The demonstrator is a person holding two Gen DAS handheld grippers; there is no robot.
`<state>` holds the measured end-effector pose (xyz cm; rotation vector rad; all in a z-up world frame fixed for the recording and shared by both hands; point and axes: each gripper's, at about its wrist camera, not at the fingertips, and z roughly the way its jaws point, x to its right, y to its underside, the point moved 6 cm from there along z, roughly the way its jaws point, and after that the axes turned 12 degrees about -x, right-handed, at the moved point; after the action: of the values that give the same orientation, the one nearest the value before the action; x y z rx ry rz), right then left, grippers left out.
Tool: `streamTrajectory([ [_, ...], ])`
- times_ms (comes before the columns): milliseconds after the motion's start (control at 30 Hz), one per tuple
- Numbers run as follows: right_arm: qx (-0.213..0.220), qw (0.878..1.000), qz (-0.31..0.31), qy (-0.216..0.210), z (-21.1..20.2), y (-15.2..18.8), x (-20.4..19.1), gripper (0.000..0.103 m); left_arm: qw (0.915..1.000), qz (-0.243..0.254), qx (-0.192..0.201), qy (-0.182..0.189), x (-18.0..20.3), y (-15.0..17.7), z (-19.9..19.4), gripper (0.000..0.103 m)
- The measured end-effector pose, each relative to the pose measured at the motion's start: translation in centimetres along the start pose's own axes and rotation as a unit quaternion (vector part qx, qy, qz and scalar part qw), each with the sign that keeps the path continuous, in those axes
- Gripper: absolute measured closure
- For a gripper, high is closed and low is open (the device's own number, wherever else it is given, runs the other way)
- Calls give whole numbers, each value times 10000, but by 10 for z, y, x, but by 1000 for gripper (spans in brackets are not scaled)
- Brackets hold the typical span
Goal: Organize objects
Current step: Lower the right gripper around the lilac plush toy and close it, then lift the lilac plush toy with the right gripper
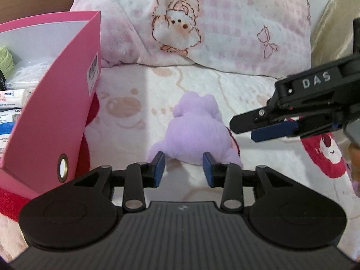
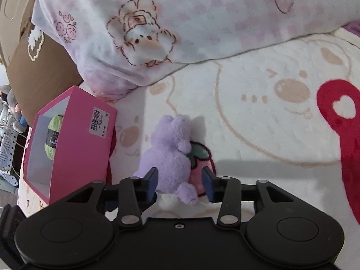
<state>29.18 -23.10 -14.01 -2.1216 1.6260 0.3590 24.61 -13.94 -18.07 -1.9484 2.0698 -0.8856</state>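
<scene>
plush (image 1: 198,132): purple soft toy lying on my blanket (image 1: 139,94), a pink strawberry (image 2: 201,164) sewn at its side; it sits just right of the box.
left gripper (image 1: 184,168): my fingers stand apart, empty, their blue pads (image 1: 159,165) just short of the plush's near edge.
right gripper (image 2: 179,183): my fingers are apart, one on each side of the plush's lower body; i cannot tell whether the pads touch it.
box (image 1: 67,103): pink, open, on the blanket at the left, barcode label (image 2: 99,122) on its side.
box contents: green yarn (image 2: 52,135) and, in the left view, white packets (image 1: 11,99).
pillow (image 1: 202,22): pink-white, lamb print, behind the plush.
</scene>
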Motion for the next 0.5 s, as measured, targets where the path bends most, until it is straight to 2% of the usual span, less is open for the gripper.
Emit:
streamTrajectory([
  [133,-2,9997,239,59,4,0,5,43,10000,44,65,-38,-3,-6,-3,59],
  [233,-16,9993,385,-7,5,2,9,43,9995,146,-263,46,-2,-8,1,59],
  [333,34,9972,674,-316,1,11,13,39,9990,267,-309,154,0,-8,1,54],
  [500,226,9969,659,-363,-7,9,10,31,9984,457,-322,-124,4,-12,8,48],
])
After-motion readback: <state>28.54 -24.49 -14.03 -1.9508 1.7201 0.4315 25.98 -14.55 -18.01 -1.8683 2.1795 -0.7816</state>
